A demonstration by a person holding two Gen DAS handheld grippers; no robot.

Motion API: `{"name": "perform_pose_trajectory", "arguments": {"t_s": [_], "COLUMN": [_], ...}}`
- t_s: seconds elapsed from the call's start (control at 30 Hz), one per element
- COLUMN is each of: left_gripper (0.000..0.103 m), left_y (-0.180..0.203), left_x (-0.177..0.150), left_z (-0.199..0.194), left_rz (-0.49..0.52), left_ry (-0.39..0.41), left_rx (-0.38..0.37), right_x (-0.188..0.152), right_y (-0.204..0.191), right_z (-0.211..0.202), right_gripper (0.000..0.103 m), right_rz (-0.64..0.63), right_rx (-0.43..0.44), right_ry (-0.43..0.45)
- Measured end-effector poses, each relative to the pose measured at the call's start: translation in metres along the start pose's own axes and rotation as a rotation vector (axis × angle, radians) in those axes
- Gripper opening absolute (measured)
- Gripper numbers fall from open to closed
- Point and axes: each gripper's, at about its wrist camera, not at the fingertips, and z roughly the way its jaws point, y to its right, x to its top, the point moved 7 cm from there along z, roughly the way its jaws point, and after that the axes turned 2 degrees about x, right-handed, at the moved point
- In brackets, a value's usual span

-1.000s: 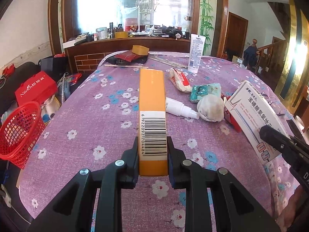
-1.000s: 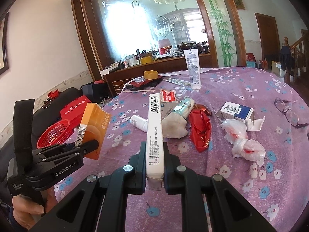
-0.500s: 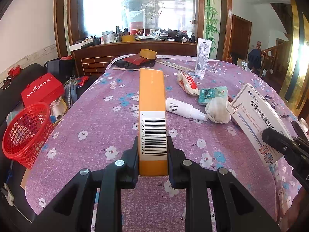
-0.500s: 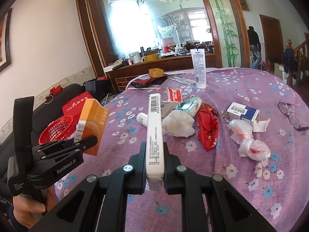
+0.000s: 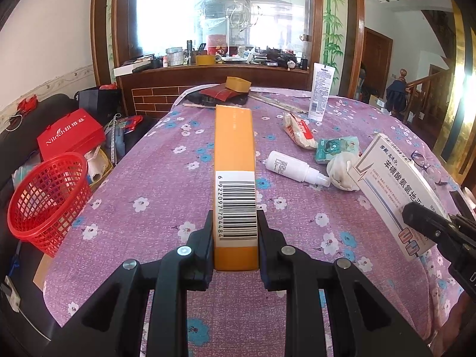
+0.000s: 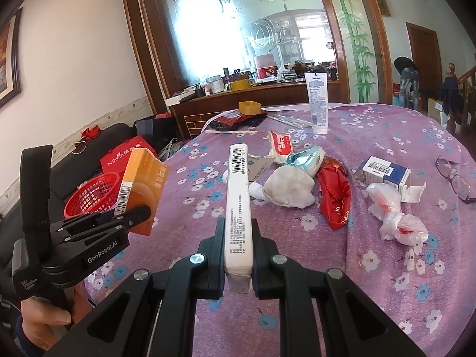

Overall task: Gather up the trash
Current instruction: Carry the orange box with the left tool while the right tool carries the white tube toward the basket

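An orange box [image 5: 235, 160] is clamped in the left claw [image 5: 235, 235], a white box [image 6: 238, 196] in the right claw [image 6: 238, 250] (probably headed for the red basket [image 5: 47, 196]).

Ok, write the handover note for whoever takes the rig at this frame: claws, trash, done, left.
Left claw: shut on the orange box, held above the table.
Right claw: shut on the white box, also lifted.
Red basket: beside the table's left edge, below its top; contents not visible.
Done: both boxes picked up.
Left: drop both in the basket, then probably the white bottle, crumpled tissue, red wrapper, knotted plastic bag and blue-and-white box on the purple floral tablecloth.
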Motion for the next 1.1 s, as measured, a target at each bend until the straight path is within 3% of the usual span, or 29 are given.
{"name": "perform_pose_trajectory", "arguments": {"t_s": [1.1], "left_gripper": [0.023], "left_y": [-0.079], "left_x": [0.019], "left_z": [-0.019], "left_rz": [-0.124], "left_ry": [0.041], "left_rx": [0.055], "right_x": [0.017], "right_y": [-0.053], "right_z": [0.028], "right_gripper": [0.014], "right_rz": [-0.053], "right_rx": [0.122], "right_ry": [-0.058]}}
